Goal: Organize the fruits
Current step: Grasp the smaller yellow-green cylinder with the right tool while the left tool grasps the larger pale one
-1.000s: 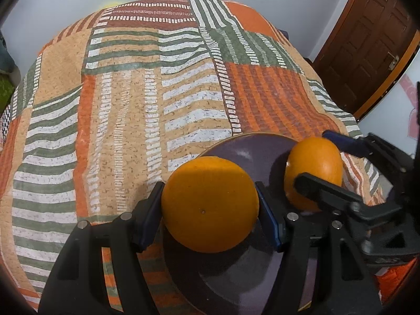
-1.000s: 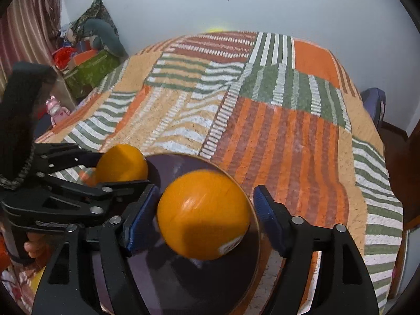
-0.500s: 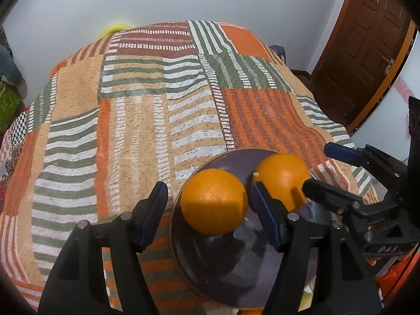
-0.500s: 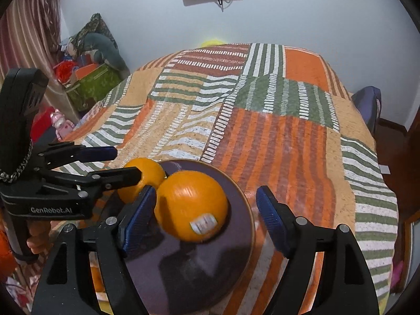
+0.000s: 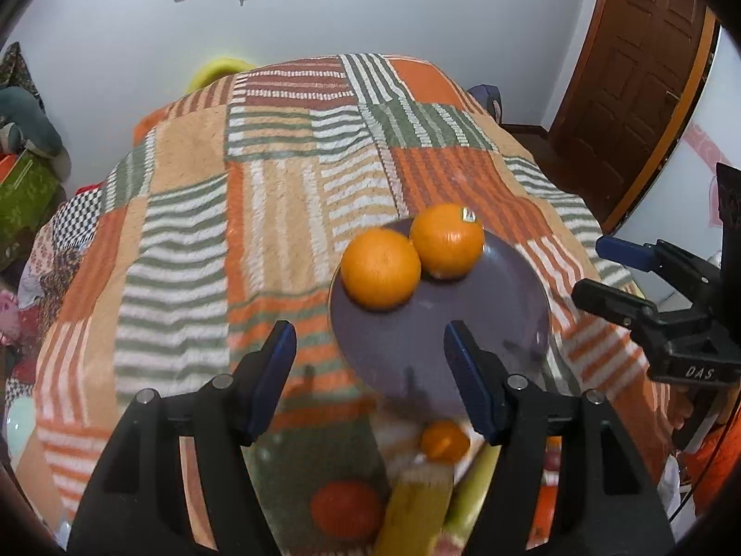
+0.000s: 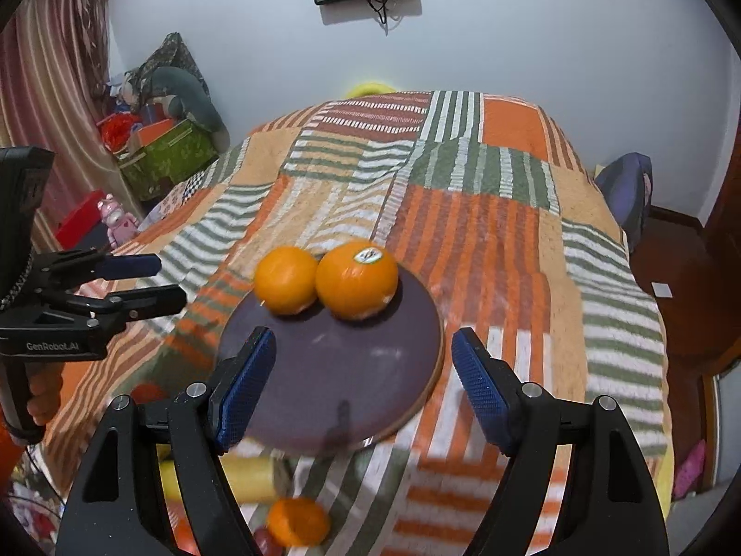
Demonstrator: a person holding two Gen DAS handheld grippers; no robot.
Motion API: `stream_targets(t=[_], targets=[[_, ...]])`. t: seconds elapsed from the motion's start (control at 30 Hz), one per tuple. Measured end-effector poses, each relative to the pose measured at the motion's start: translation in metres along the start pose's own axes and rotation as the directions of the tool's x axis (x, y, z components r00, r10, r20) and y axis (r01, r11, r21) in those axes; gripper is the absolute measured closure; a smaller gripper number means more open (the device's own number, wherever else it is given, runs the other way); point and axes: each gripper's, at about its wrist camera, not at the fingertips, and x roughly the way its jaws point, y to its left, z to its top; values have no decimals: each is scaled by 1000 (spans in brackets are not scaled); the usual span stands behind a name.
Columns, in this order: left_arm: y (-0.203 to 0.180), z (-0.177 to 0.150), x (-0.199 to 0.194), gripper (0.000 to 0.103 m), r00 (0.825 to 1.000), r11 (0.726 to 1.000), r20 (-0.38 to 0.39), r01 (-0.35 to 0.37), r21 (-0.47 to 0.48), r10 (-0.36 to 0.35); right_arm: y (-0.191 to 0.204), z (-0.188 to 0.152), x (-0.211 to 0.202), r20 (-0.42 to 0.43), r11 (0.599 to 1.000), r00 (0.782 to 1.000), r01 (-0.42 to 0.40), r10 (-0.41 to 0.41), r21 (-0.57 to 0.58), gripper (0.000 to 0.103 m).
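Two oranges sit touching each other on the far half of the dark purple plate [image 5: 463, 324], a little above the middle of both frames — the plain orange [image 5: 380, 268] on the left, the stickered orange [image 5: 447, 240] on the right. The plate lies on the striped patchwork bedspread [image 5: 278, 213] of a bed.

I judge each orange firm under the pads and moderately heavy for its size, with a waxy peel that could slip. They are round, so they would roll on the smooth plate if nudged. I would take one across its widest part, pads on opposite sides, coming from above so the neighbour is not pushed.

My left hand-held gripper [image 5: 370, 370] stands wide with nothing between its blue pads, over the near edge of the plate. My right hand-held gripper [image 6: 361, 380] is just as wide and empty.

More fruit lies at the bottom of both frames, blurred and partly behind my gripper fingers — a small orange fruit [image 5: 444, 440], a red round fruit [image 5: 345, 509], and a yellow long fruit [image 5: 417, 509] that may be a banana. What they rest in I cannot make out. The near rim of the plate is smeared, and where the oranges touch the plate is hidden on their far side.
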Motion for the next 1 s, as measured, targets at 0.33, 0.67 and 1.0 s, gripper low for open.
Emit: stream_targets(t=[0.33, 0.67, 1.0], targets=[[7, -68, -20, 36, 997, 998, -78, 2, -59, -6, 29, -46, -21, -41, 999, 998, -44, 44, 2, 27], [-6, -115, -25, 38, 989, 999, -148, 19, -31, -23, 46, -73, -16, -88, 993, 989, -119, 119, 12, 39], [-14, -128, -1, 60, 977, 998, -206, 54, -19, -57, 56, -72, 1, -120, 994, 987, -110, 107, -13, 66]])
